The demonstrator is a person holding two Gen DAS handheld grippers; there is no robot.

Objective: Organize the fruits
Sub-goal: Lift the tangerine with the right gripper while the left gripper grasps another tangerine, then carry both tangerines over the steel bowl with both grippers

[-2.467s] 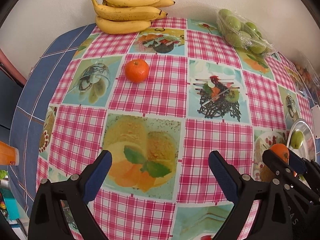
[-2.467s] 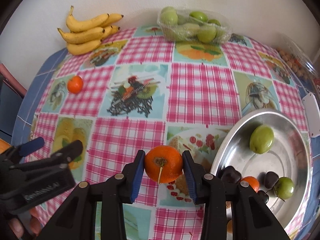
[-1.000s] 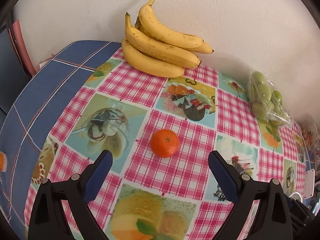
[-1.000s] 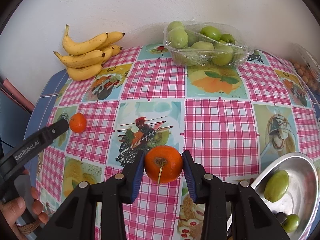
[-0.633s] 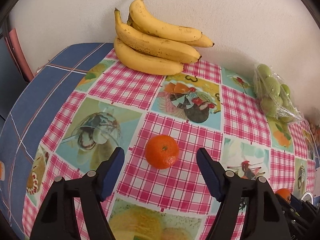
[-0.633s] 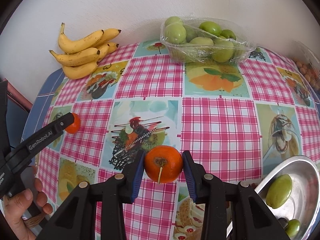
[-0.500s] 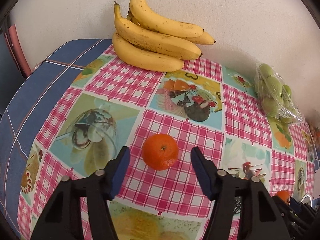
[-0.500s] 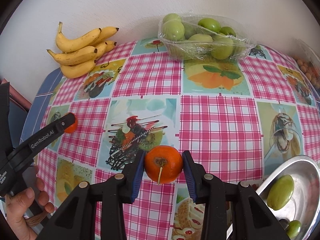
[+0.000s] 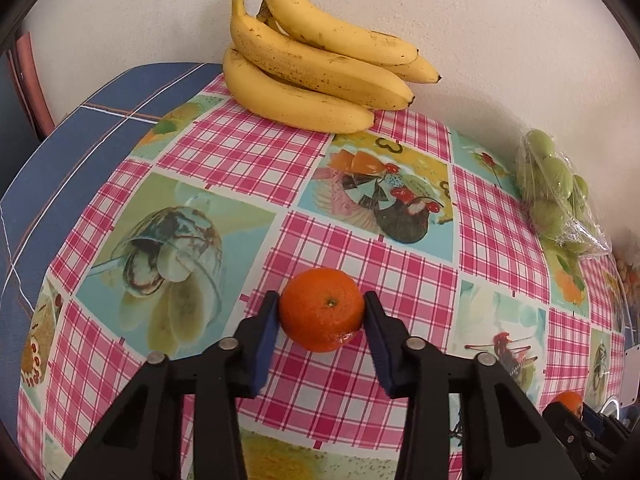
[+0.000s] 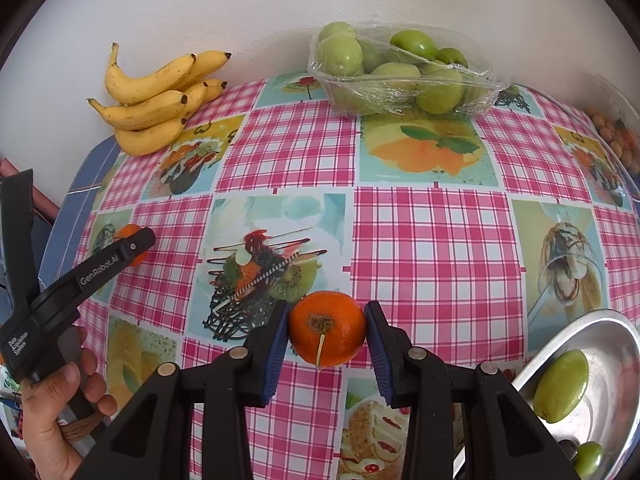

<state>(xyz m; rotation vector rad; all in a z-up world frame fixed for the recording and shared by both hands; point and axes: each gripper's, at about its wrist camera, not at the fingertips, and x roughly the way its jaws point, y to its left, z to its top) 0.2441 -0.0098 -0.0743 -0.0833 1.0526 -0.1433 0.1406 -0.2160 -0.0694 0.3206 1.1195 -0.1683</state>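
Observation:
My left gripper [image 9: 322, 316] is shut on a small orange mandarin [image 9: 322, 314] that rests on the checked tablecloth. In the right wrist view that gripper [image 10: 132, 246] shows at the left, partly hiding the mandarin [image 10: 127, 232]. My right gripper [image 10: 326, 332] is shut on a second orange [image 10: 326, 334] with a stem and holds it above the table. That orange also shows small at the lower right of the left wrist view [image 9: 568, 402]. A metal bowl [image 10: 616, 340] at the lower right holds green plums [image 10: 562, 386].
A bunch of bananas [image 9: 312, 64] lies against the back wall, also seen in the right wrist view [image 10: 156, 96]. A wrapped tray of green plums [image 10: 400, 72] stands at the back, and shows in the left wrist view [image 9: 554, 196]. A bag of nuts [image 10: 616, 140] sits far right.
My left gripper moved forward to the mandarin and closed its jaws onto it. My right gripper kept its hold on the other orange and shifted slightly.

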